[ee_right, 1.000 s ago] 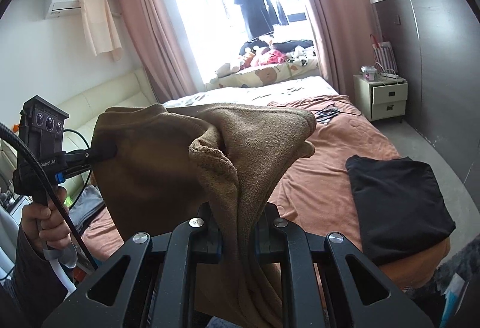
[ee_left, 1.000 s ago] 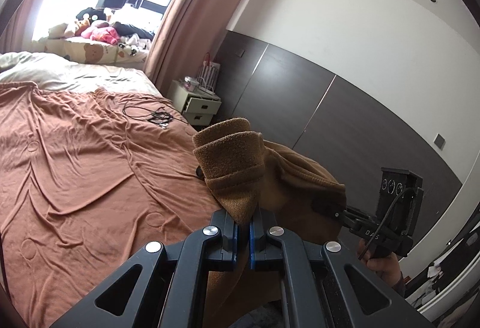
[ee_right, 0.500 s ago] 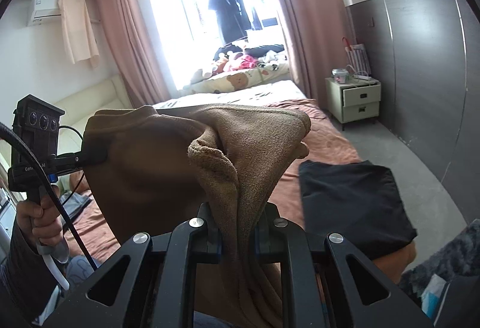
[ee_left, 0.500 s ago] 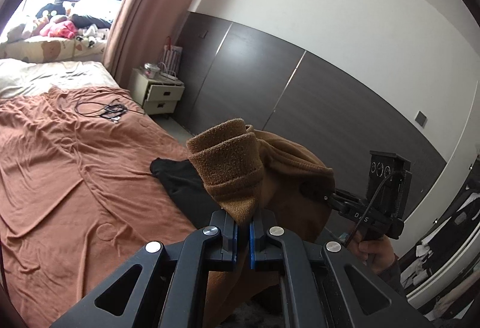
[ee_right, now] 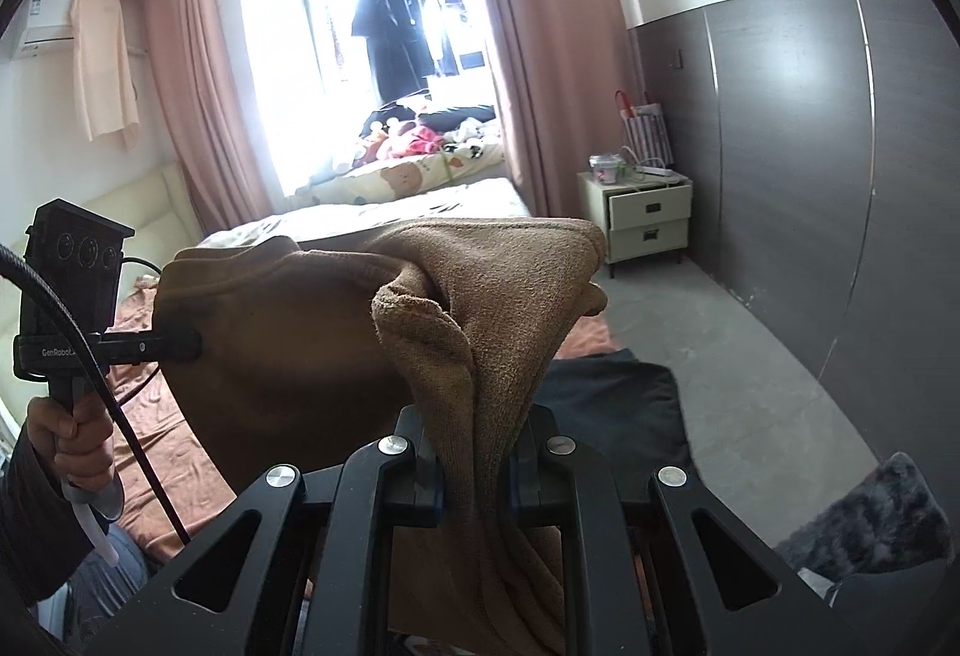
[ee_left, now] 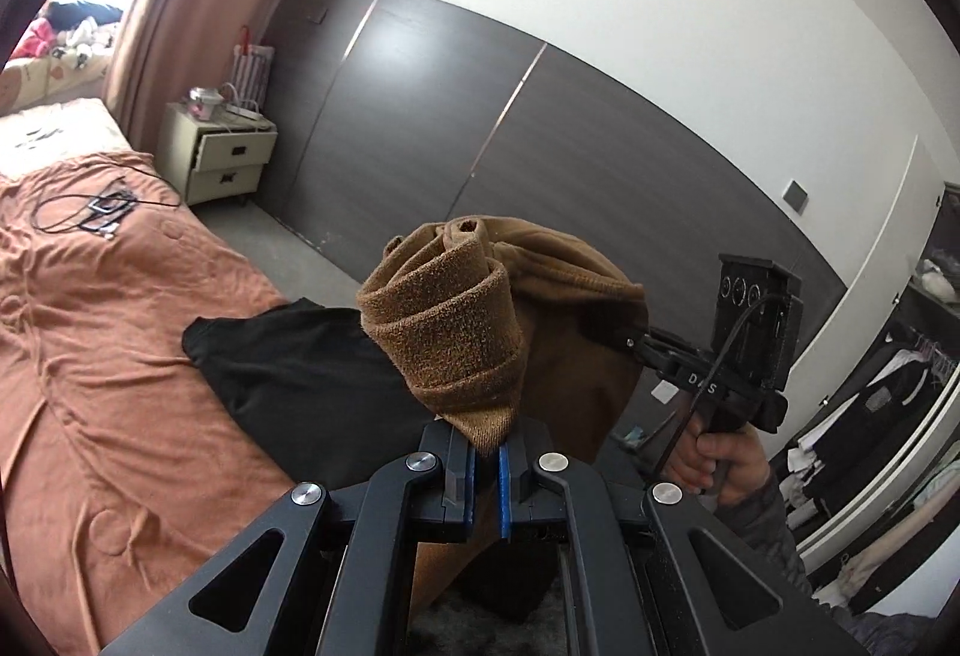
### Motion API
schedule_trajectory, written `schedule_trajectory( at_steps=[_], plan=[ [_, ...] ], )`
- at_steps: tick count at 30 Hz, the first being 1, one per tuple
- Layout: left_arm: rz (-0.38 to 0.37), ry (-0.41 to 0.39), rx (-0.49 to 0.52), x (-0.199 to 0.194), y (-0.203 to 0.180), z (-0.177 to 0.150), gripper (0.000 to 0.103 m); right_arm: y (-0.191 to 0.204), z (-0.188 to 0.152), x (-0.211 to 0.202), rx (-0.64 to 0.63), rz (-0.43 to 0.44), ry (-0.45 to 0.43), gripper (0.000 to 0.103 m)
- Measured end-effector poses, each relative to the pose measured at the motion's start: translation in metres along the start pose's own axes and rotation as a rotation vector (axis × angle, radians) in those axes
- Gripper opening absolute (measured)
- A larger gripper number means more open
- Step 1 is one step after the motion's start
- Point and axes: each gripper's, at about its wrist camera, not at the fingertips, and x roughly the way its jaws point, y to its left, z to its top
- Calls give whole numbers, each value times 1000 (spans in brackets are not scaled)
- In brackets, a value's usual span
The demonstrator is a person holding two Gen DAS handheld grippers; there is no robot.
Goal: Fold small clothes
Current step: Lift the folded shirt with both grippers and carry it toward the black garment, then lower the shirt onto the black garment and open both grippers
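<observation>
A brown fleece garment (ee_left: 456, 320) hangs in the air between both grippers, above the bed's foot end. My left gripper (ee_left: 486, 455) is shut on one bunched corner of it. The right gripper (ee_right: 474, 467) is shut on the other bunched end of the brown garment (ee_right: 492, 296). Each gripper shows in the other's view: the right gripper (ee_left: 636, 335) at the right, the left gripper (ee_right: 186, 344) at the left, both biting the cloth's edge. A black folded garment (ee_left: 300, 374) lies on the rust-brown bedspread (ee_left: 90, 356) below; the black garment (ee_right: 618, 404) also shows past the cloth in the right wrist view.
A pale nightstand (ee_left: 219, 155) stands by the dark panelled wall (ee_left: 480, 128). Cables and a small device (ee_left: 105, 212) lie on the bedspread. Grey floor (ee_right: 750, 368) runs beside the bed. A person's hands (ee_left: 723, 461) hold the grips. A dark fluffy rug (ee_right: 870, 512) lies at the lower right.
The left wrist view has swung right, away from the window toward the dark wall, bringing the black garment into sight. The right wrist view shifted slightly. Both grippers kept their hold on the brown garment.
</observation>
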Motion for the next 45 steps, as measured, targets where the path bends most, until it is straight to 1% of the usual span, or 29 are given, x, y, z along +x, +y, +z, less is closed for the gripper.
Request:
schedule_trajectory(
  at_steps=[4,9,13,16,18,22,25,28,33,38,41,45],
  plan=[
    [-35,21,6,25,7,9,5,3,0,4,-12,-56,-8,10],
    [-72,33,-14,53,17,11,5,8,-2,16,-28,-89,6,10],
    [-80,46,-42,74,33,14,5,17,-5,23,-48,-112,10,10],
    [-71,54,-59,88,48,17,5,21,-6,36,-33,-115,28,10],
    [-78,48,-76,92,57,18,5,23,-7,44,-21,-115,42,10],
    [-46,46,-84,104,77,23,5,33,-7,64,-20,-116,67,10],
    [-34,45,-125,114,100,27,5,39,-4,80,-15,-117,86,10],
    [-17,53,-145,125,120,31,5,44,-3,98,-12,-122,114,10],
    [11,74,-156,144,153,33,5,40,-2,120,-3,-119,157,10],
    [40,96,-196,165,191,30,5,15,1,136,18,-112,198,10],
    [55,108,-221,177,213,27,5,-2,4,136,26,-104,217,10],
    [56,111,-233,186,235,22,5,-14,8,152,26,-92,238,10]
  ],
)
